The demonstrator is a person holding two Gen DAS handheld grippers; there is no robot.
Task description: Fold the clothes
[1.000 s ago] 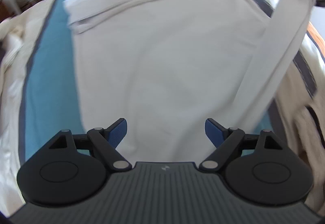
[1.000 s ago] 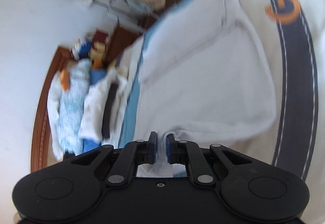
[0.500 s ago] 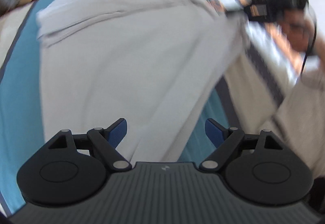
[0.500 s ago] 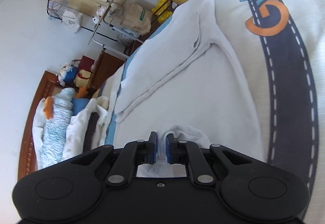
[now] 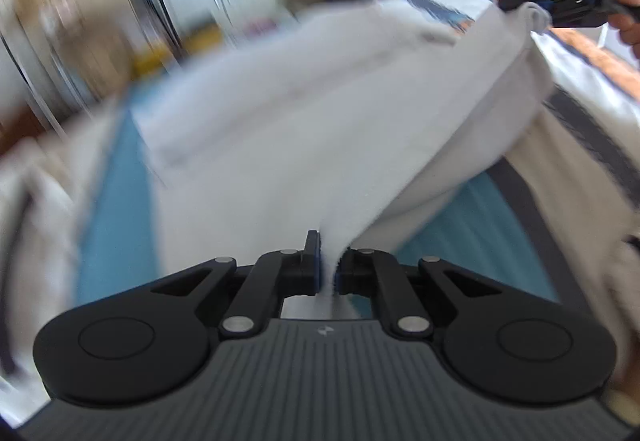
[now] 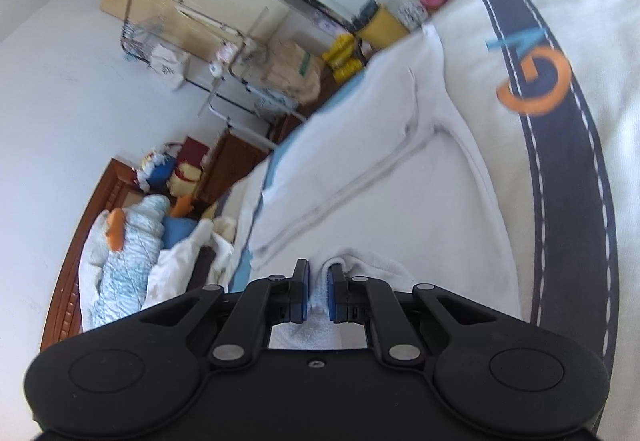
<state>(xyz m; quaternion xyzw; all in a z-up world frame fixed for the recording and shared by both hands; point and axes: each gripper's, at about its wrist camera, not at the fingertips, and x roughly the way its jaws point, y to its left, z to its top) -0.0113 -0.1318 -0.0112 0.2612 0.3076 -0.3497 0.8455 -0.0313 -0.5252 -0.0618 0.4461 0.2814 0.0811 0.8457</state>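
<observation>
We have the left hand-held gripper [image 5: 328, 265] freshly clamped on the white garment [image 5: 280, 137] edge, our right hand-held gripper [image 6: 318, 291] pinching another edge, lifting it off the bed [image 6: 600, 21].

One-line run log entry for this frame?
stage: both corners gripped | left tongs: just closed, shut on white garment | right tongs: shut on garment | bed cover: under garment
</observation>
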